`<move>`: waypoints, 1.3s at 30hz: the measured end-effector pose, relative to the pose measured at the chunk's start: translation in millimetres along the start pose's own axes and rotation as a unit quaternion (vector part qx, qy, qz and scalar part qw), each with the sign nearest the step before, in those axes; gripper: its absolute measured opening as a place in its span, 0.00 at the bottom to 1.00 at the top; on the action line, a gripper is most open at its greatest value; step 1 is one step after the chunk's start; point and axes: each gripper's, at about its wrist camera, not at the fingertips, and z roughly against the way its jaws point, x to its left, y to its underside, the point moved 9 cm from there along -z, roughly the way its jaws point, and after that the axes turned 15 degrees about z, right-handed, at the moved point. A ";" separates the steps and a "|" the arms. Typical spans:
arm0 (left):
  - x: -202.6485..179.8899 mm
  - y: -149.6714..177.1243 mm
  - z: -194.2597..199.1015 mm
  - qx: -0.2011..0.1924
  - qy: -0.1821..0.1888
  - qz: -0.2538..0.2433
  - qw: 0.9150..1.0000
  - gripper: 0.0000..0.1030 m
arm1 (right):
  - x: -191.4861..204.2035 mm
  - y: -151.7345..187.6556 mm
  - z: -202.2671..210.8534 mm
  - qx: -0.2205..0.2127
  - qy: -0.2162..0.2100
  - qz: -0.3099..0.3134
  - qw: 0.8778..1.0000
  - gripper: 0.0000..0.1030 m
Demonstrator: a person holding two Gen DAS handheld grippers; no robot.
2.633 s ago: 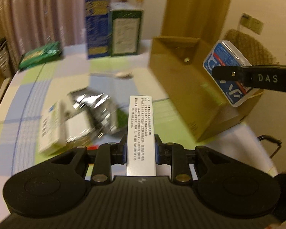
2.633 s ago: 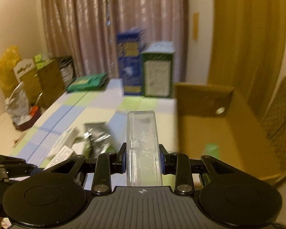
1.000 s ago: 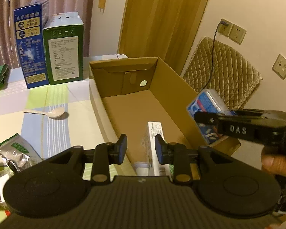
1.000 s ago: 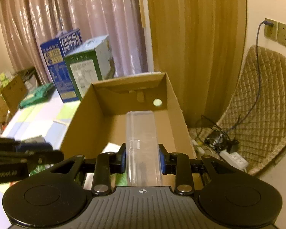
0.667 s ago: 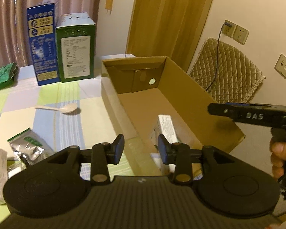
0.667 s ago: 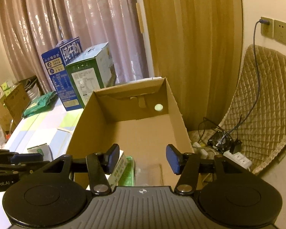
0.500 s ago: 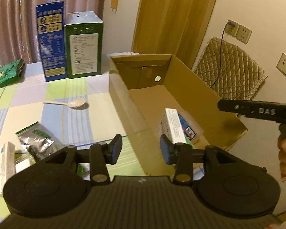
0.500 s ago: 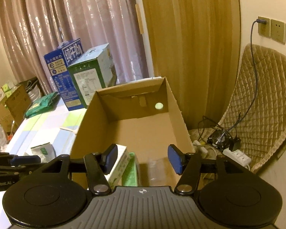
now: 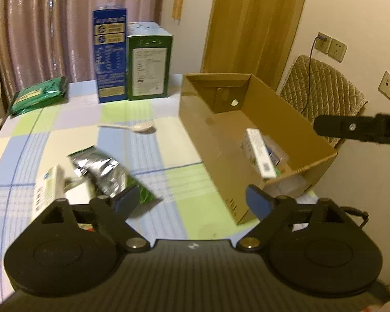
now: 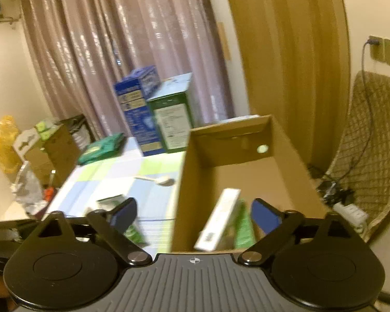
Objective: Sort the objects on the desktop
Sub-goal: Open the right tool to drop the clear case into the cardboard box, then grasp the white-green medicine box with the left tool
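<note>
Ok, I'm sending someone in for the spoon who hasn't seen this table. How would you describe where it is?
Start at the open cardboard box on the checked tablecloth. Just left of its far end, in front of the tall blue carton and green carton, lies a pale spoon. It is the only utensil; the rest are packets and boxes.

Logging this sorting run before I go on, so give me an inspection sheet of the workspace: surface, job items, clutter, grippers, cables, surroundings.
Surface: table with a checked cloth in blue, green and cream.
Job's things: open cardboard box at the table's right edge, holding a white carton and other packs; silver foil pouch, white box and white spoon lie on the cloth.
Clutter: blue carton and green carton upright at the back; green packet back left.
Grippers: left gripper open, empty; right gripper open, empty.
Cables: cable plugged into a wall socket.
Surroundings: curtains, wooden door, quilted chair.
</note>
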 end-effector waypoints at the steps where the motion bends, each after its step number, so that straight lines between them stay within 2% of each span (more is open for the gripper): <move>1: 7.4 3.8 5.4 -0.001 -0.004 0.001 1.000 0.89 | 8.5 0.8 0.8 0.000 -0.008 0.000 1.000 0.98; 4: 31.9 13.7 20.2 -0.002 -0.018 0.005 1.000 0.94 | 32.6 2.8 1.9 0.003 -0.021 0.006 1.000 0.98; 10: 100.9 28.7 47.7 0.000 -0.065 0.030 0.997 0.99 | 80.7 6.5 -4.1 0.010 -0.052 0.020 0.998 0.98; 13: 137.6 33.7 57.9 0.003 -0.092 0.043 0.995 0.99 | 104.7 10.3 -13.7 0.015 -0.071 0.028 0.997 0.98; 19: 189.0 35.2 67.8 0.004 -0.122 0.067 0.990 0.99 | 138.4 23.6 -37.1 0.038 -0.094 0.045 0.994 0.98; 26: 212.9 33.0 57.1 0.013 -0.120 0.069 0.990 0.99 | 155.1 40.4 -63.4 0.063 -0.103 0.055 0.991 0.98; 39: 241.6 24.9 -3.2 0.047 -0.114 0.063 0.990 0.99 | 183.4 69.5 -128.0 0.106 -0.119 0.080 0.984 0.98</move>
